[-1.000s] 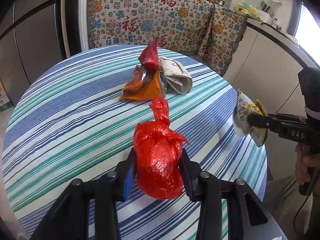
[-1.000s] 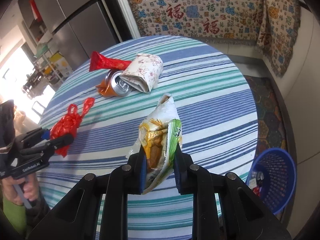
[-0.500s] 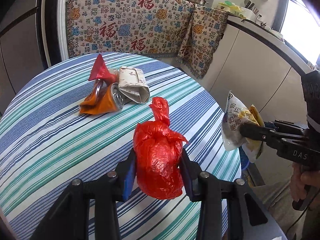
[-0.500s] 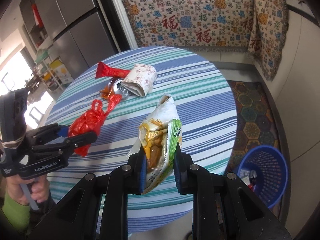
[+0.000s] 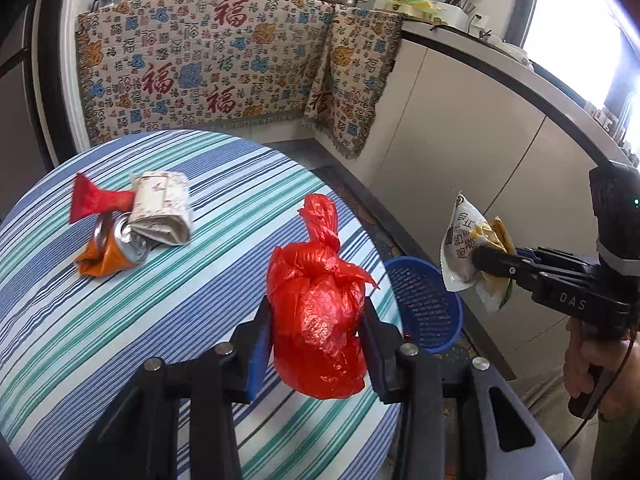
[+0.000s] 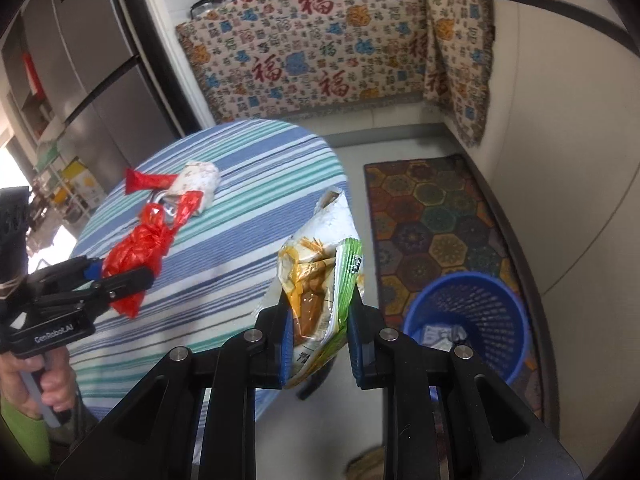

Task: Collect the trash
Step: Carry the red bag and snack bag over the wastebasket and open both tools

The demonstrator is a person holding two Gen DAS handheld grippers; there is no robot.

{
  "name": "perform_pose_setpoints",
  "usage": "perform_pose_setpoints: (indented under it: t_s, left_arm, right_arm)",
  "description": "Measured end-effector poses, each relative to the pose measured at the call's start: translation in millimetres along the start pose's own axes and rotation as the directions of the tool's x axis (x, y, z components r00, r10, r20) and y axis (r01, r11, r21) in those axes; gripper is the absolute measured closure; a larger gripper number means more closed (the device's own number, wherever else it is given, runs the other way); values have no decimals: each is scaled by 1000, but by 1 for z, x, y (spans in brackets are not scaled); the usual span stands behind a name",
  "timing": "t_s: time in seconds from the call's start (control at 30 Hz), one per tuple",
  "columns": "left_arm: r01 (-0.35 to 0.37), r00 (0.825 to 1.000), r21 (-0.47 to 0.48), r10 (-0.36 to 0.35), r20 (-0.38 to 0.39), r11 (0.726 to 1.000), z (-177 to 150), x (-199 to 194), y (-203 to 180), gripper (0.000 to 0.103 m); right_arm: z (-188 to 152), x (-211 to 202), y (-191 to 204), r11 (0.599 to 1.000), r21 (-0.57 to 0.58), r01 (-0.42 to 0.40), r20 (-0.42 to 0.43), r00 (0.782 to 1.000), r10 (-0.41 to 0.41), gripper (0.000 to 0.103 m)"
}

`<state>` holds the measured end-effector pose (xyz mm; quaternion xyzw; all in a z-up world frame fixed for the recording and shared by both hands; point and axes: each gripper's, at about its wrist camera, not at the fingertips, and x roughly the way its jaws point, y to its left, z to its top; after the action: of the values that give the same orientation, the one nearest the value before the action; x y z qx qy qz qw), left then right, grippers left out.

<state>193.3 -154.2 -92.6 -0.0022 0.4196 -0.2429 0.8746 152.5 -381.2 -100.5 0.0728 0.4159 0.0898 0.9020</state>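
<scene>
The left gripper [image 5: 316,344] has its fingers [image 5: 256,348] clamped on a knotted red bag [image 5: 316,316], one pad on each side of the bulging lower part, with the twisted neck standing up past the fingertips. The bag hangs clear of the striped desk [image 5: 168,300], near its edge. Beyond the fingers and off to their left, a small pile lies on the desk: a crushed orange can [image 5: 110,254], a red wrapper [image 5: 94,200] and a folded paper packet [image 5: 162,212], all touching one another.

The right gripper [image 6: 318,340] has its fingers [image 6: 276,340] pressed narrowly on a crumpled snack bag [image 6: 320,280], yellow and green with a white torn top that rises above the fingertips. This bag is held out past the desk's edge, over the floor. Just to the right of the fingers and below them, a blue basket [image 6: 500,320] stands on the floor beside a patterned rug [image 6: 436,216]; some paper scraps already lie inside it.

In the left wrist view the same basket shows between the red bag and the snack bag. Each gripper's handle is held by a hand [image 6: 48,384] at the picture edge
</scene>
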Motion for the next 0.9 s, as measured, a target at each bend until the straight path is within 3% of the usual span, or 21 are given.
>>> perform_pose_setpoints:
  t_s: [0.47,0.9]
  left_arm:
    - [169,982,108,-157,-109,980,39,100,-129,62]
    - [215,958,143,-180,-222,966,32,200,-189,62]
  right_arm:
    - [-26,-6,-148,962,205,178,-60,984,-170,81]
    - [-45,19,-222,933,298,201,-110,978,-176,81]
